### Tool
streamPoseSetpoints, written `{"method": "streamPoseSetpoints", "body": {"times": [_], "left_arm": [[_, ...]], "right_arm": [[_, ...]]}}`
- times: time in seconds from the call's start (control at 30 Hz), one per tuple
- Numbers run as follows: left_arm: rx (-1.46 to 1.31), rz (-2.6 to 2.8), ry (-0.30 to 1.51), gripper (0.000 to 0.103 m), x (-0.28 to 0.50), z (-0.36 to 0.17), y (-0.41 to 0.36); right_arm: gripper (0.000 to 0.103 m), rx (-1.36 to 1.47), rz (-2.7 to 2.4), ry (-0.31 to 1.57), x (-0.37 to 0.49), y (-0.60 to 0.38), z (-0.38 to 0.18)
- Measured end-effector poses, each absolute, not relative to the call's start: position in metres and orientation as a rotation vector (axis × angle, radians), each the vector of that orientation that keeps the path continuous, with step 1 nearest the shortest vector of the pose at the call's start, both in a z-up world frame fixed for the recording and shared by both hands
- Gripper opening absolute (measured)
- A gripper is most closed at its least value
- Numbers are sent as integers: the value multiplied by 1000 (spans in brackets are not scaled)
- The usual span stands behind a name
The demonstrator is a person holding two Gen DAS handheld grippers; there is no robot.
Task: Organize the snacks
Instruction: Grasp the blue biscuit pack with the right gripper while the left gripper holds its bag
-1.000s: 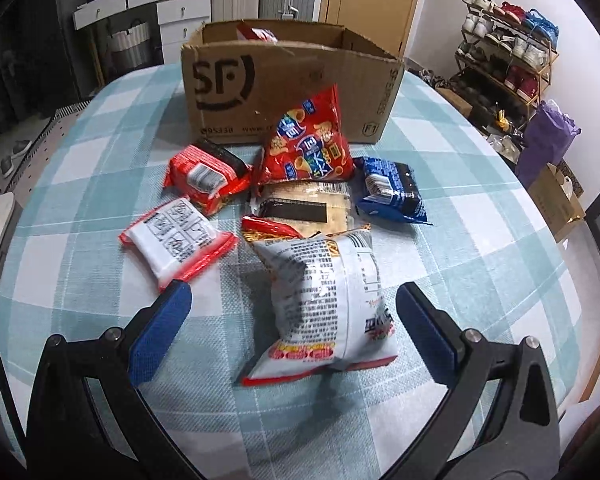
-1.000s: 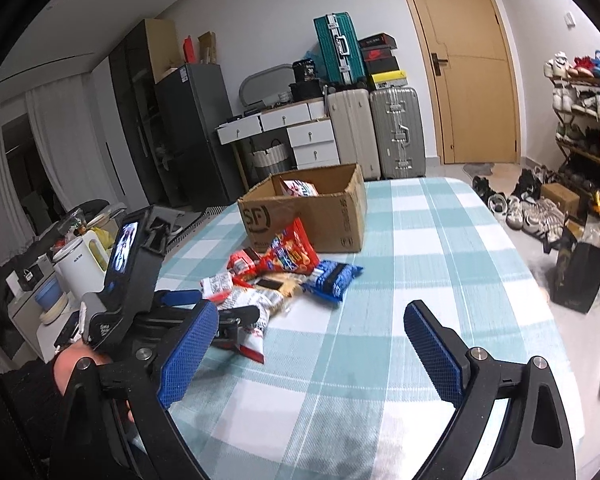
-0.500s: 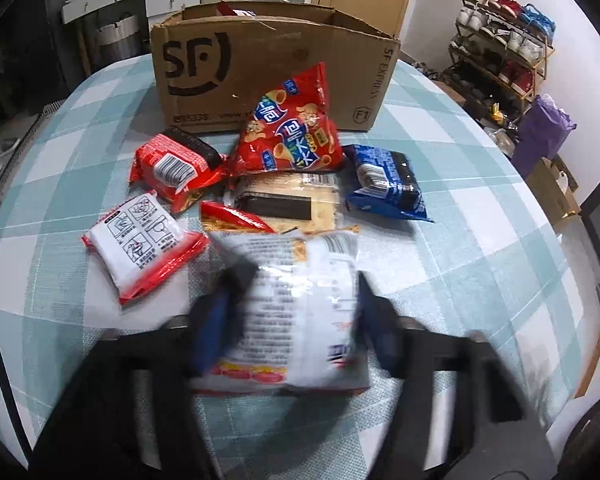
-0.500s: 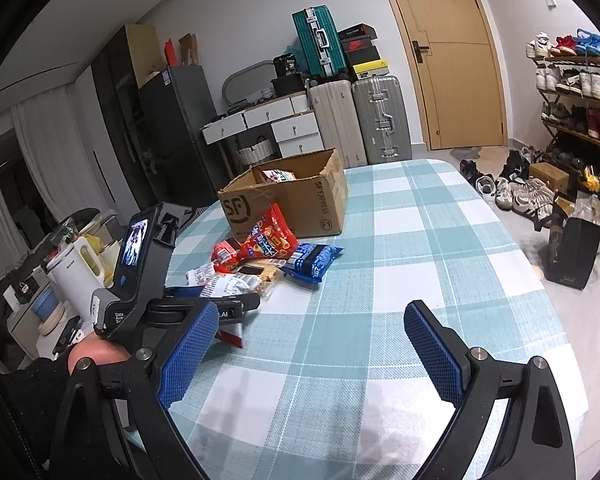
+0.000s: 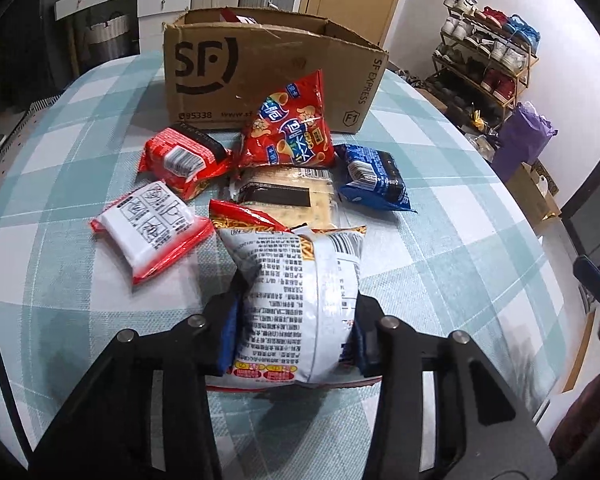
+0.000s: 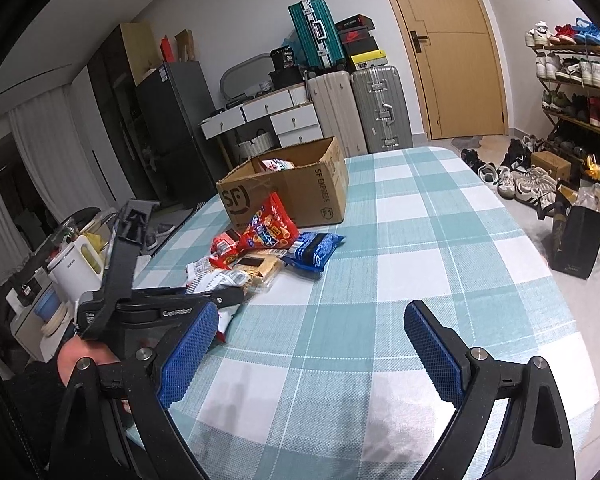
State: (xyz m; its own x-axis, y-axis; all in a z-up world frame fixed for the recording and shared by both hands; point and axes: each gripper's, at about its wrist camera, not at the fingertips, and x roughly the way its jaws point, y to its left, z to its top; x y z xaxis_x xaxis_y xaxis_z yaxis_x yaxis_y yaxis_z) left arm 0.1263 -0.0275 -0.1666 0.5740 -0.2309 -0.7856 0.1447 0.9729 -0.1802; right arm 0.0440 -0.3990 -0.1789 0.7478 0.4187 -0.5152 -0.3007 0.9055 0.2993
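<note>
Since the snacks are meant for the cardboard box (image 5: pixel 260 76) at the far side of the bench (image 5: pixel 440 248), your left tongs (image 5: pixel 296 332) have just been closing and now pinch the white noodle packet (image 5: pixel 300 292) by its near end, pads pressed into both sides so that it bulges between them. That packet is the closest of the pile, which is likely why you took it first. Your right tongs (image 6: pixel 312 344) stand wide open with nothing between them, over bare cloth to the right of the pile. Between the gripped packet and the box lie a cracker pack (image 5: pixel 288 196), a red chip bag (image 5: pixel 288 128) leaning on the box front, a blue packet (image 5: pixel 374 178) and two red-and-white packs (image 5: pixel 152 228), so you will probably need to lift clear over them. One snack already shows inside the box.
</note>
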Motion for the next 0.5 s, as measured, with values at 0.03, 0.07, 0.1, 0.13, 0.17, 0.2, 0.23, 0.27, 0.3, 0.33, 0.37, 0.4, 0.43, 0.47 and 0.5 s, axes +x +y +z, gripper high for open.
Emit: {"method": "streamPoseSetpoints", "body": {"times": [0.03, 0.07, 0.1, 0.13, 0.17, 0.2, 0.23, 0.27, 0.3, 0.33, 0.37, 0.4, 0.43, 0.47, 0.5], "left_arm": [[-98, -220, 932, 40, 127, -166, -27], [-94, -213, 926, 40, 121, -165, -23], [-91, -207, 922, 40, 119, -164, -21], [-89, -202, 917, 40, 118, -163, -20], [-87, -200, 912, 40, 113, -163, -16], [-84, -199, 911, 40, 112, -162, -15], [-82, -198, 910, 40, 112, -162, -14], [-86, -197, 909, 40, 107, -161, -11], [-91, -198, 911, 40, 106, -160, -9], [-98, -200, 913, 40, 105, -160, -8], [-107, -202, 911, 40, 103, -160, -5], [-110, -204, 910, 40, 102, -159, -3], [-111, -206, 907, 40, 100, -159, -1], [-108, -206, 904, 40, 99, -158, 1], [-104, -203, 902, 40, 98, -158, 2]], "right_arm": [[96, 203, 397, 612, 45, -399, -180], [96, 205, 398, 616, 46, -398, -181], [96, 205, 398, 620, 48, -397, -182], [96, 206, 395, 626, 49, -397, -183], [96, 209, 393, 633, 52, -396, -184], [96, 212, 395, 639, 54, -395, -186], [96, 212, 398, 649, 56, -394, -188], [96, 210, 398, 656, 59, -393, -190], [96, 205, 397, 664, 61, -391, -192], [96, 203, 397, 668, 63, -391, -193], [96, 202, 398, 674, 66, -389, -195], [96, 202, 399, 679, 68, -388, -196], [96, 203, 400, 683, 71, -387, -198], [96, 202, 401, 689, 75, -386, -199], [96, 200, 401, 695, 79, -384, -200]]}}
